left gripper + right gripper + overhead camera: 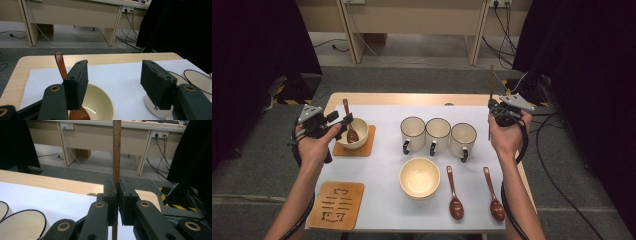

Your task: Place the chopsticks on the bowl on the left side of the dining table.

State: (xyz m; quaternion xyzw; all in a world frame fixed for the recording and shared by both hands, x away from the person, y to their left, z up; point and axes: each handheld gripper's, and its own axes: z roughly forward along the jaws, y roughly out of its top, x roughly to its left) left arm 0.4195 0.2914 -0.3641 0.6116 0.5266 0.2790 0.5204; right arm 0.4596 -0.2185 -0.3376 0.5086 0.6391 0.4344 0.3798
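Carved wooden coaster is lying bare at the desk edge. Left gripper is hovering open over the spoon-filled cream bowl. Right gripper is clamping thin brown stick upright; second bowl and two dark wooden spoons are awaiting placement.

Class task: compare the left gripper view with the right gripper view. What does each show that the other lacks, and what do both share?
Left gripper view alone: open tool above a cream bowl with a wooden spoon leaning in it.

Right gripper view alone: tool shut on an upright wooden stick.

Both: the white mat on the wooden table, mug rims, and desks behind.
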